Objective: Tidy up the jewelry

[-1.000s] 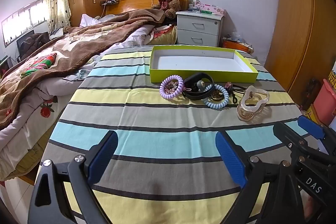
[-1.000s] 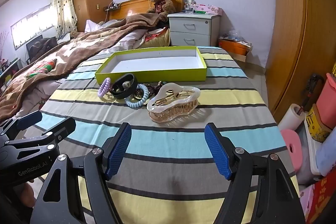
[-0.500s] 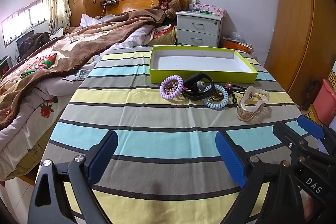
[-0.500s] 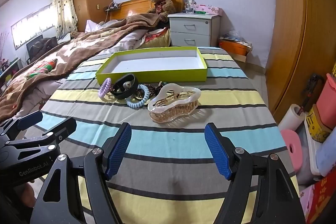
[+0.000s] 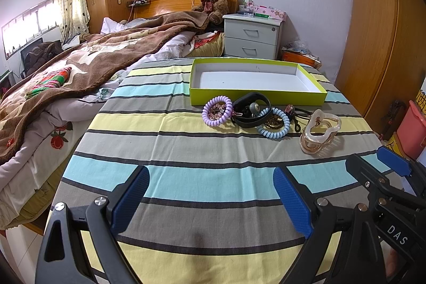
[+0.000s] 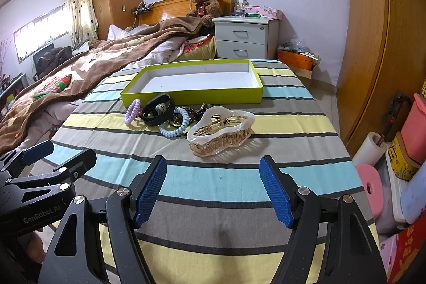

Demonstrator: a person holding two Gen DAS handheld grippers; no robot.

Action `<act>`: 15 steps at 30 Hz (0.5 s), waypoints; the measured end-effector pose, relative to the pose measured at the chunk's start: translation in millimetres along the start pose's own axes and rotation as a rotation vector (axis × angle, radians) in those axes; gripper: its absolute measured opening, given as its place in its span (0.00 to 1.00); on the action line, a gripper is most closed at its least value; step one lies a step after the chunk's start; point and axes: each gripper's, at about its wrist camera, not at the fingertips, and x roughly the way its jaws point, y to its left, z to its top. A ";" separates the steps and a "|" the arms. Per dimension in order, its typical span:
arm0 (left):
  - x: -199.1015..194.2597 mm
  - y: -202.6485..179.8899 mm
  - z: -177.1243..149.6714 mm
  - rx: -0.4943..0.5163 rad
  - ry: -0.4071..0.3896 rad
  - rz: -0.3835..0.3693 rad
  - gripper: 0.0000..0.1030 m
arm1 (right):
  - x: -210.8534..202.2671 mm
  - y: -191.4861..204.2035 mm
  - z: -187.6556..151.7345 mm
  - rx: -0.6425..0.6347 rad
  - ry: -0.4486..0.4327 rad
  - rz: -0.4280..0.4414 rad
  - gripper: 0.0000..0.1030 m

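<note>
Jewelry waits untouched beside the empty tray (image 6: 191, 95); both grippers' fingers (image 6: 150, 188) spread wide; hair claw (image 6: 221, 133) likely first.

Glossy translucent plastic hair claw (image 6: 220, 133) – matt striped cloth tablecloth (image 6: 213, 185), smooth card tray (image 6: 197, 95), ribbed blue gripper pads (image 6: 150, 193).
</note>
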 end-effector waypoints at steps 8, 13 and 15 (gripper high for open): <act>13.8 7.9 6.4 -0.006 0.060 -0.058 0.93 | 12.6 -21.0 13.5 0.073 0.020 -0.029 0.70; 28.0 12.1 16.2 0.060 0.039 -0.031 0.92 | 33.4 -31.2 24.3 0.120 0.062 -0.029 0.70; 36.1 12.2 19.7 0.064 0.083 -0.036 0.92 | 43.7 -30.8 28.2 0.137 0.085 -0.029 0.70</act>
